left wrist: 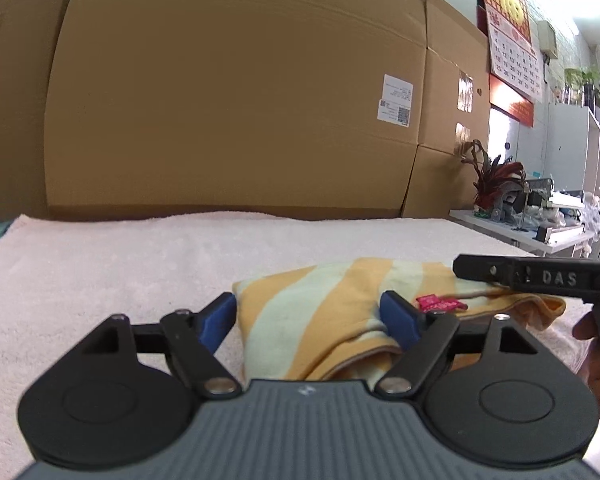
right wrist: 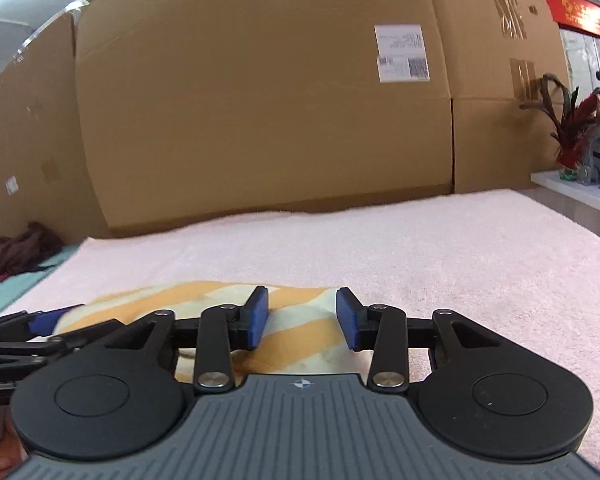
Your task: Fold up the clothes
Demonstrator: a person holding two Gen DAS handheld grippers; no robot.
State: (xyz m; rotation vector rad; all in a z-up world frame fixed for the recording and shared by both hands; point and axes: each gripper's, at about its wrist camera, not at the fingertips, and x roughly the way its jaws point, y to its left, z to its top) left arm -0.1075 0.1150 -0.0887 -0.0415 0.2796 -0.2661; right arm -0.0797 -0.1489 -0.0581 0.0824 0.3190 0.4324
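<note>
Left claw (left wrist: 310, 316): fingers apart, straddling near end of striped garment (left wrist: 332, 312). Right claw (right wrist: 302, 316): apart, over its right part. Garment folded on pink towel (left wrist: 140, 264), long axis left-right.

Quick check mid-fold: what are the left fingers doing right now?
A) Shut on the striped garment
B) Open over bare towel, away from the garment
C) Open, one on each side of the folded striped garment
C: the left gripper is open, with the folded striped garment lying between its blue fingers.
</note>
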